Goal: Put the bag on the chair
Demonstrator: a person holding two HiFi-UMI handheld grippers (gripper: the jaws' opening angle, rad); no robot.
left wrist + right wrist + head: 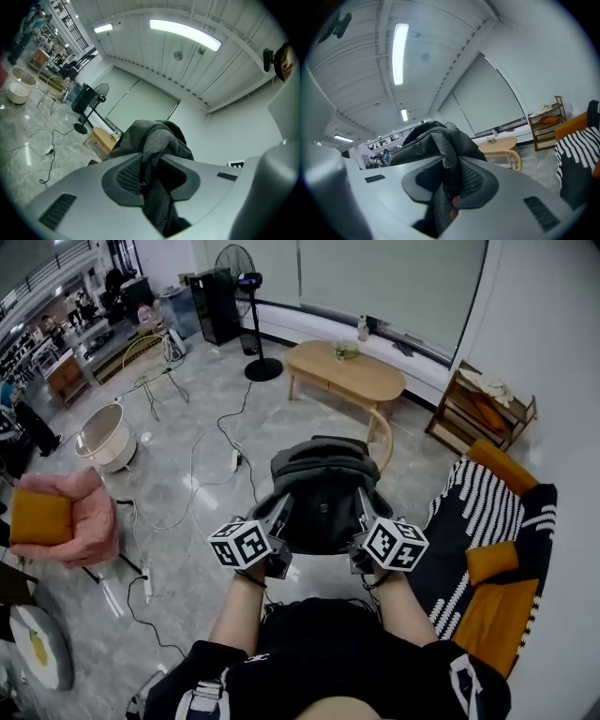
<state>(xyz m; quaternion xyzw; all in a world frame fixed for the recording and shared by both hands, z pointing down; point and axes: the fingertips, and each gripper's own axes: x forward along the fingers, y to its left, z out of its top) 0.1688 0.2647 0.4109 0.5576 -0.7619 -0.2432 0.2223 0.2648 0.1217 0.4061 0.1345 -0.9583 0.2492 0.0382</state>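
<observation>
Black top (319, 652), left claw (149, 176), right claw (451, 185) (both grey)

dark grey bag (323, 491), black-white striped throw (472, 509)

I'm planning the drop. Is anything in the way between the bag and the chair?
Nothing visible does. The left gripper and right gripper hold the bag just in front of the chair. The bag hides the seat, so I cannot check that.
</observation>
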